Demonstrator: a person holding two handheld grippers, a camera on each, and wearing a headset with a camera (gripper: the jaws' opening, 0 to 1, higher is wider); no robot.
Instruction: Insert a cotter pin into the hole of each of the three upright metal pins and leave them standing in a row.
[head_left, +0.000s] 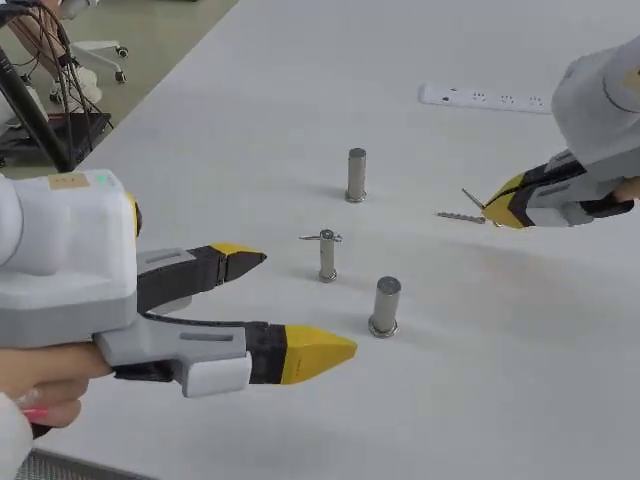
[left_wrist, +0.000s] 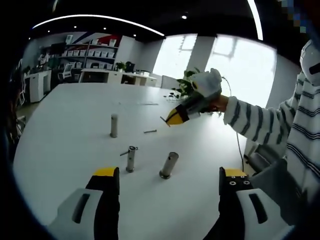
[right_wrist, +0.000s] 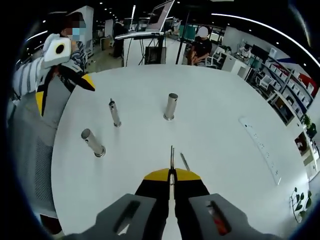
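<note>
right gripper (right_wrist: 171, 173) clamped on held cotter pin (right_wrist: 172, 156), its gripped end hidden, right of middle metal pin (head_left: 327, 258) | left gripper (head_left: 310, 303) jaws wide, empty, left of it | fitted cotter pin (head_left: 320, 237) crosses its top | far metal pin (head_left: 356, 175), near metal pin (head_left: 384, 305): holes indiscernible | loose cotter pin (head_left: 458, 216) on table (head_left: 200, 150), right of it

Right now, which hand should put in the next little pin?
Right, I think. The right gripper is shut on a cotter pin, near the bare far pin; the left gripper is open and empty.
</note>
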